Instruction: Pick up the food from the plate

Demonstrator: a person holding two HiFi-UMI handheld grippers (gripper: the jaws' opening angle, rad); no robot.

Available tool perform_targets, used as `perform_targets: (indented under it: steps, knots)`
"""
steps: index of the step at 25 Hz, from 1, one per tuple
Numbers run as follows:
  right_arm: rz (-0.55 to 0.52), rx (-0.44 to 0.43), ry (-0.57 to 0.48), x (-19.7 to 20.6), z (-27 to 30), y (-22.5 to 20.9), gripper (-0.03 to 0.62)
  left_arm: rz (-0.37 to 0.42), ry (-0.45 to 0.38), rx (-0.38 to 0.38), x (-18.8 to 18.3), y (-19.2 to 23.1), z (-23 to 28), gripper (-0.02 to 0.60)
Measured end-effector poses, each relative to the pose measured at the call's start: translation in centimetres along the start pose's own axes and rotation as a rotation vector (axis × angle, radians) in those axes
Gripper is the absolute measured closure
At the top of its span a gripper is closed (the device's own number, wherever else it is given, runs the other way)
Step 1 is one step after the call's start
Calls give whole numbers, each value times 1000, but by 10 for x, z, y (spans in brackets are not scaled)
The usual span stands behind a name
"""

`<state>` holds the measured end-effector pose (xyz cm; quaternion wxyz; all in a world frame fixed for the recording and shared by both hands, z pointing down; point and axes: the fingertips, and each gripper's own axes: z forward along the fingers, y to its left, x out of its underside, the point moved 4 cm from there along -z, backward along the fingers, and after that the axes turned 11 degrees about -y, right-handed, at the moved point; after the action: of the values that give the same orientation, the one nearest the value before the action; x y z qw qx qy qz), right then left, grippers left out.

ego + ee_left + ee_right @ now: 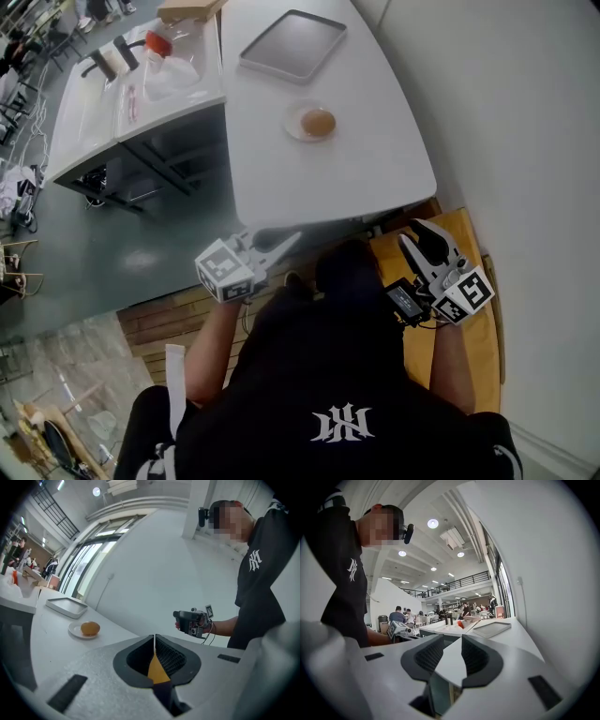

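A round orange-brown piece of food (318, 122) lies on a small white plate (296, 129) on the white table (375, 159). The left gripper view shows the same food (90, 628) and plate (75, 631) to the left, well beyond the jaws. My left gripper (284, 244) is held below the table's near edge, shut with nothing in it (154, 640). My right gripper (420, 231) hovers off the table's near right corner. Its jaws stand open (452, 660) with nothing between them. Both grippers are far from the food.
A grey tray (292, 44) lies at the table's far end, beyond the plate. A second table (141, 89) to the left carries a plastic bag and a red-capped item. A white wall (525, 141) runs along the right. Wooden flooring (469, 244) lies under my right gripper.
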<state>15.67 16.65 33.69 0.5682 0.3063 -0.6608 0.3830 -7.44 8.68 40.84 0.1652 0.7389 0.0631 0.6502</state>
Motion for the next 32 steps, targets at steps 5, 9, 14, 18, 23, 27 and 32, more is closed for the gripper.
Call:
perform_targets:
  steps: [5,9,14,18,23,27,32]
  knots:
    - [-3,-16,-7,-1,12,-2,500,2,24,15,1,3,0,574]
    - [-28,-54,11,3,27,-4,500,0,22,6,1,10,-3,574]
    - [-8,-103,14,7,46,-10,500,-1,26,-30,-3,23,-2,572]
    - [-6,-138,16,8,64,-21,500,8,40,-43,-6,32,3,572]
    - [-14,-124,16,17,74,-31,490,-2,43,-67,2,40,-1,572]
    - [-16,-127,29,17,86,-41,480,-25,51,-63,4,50,3,572]
    - [-30,-126,38,20,105,-59,468,-32,60,-60,6,70,13,571]
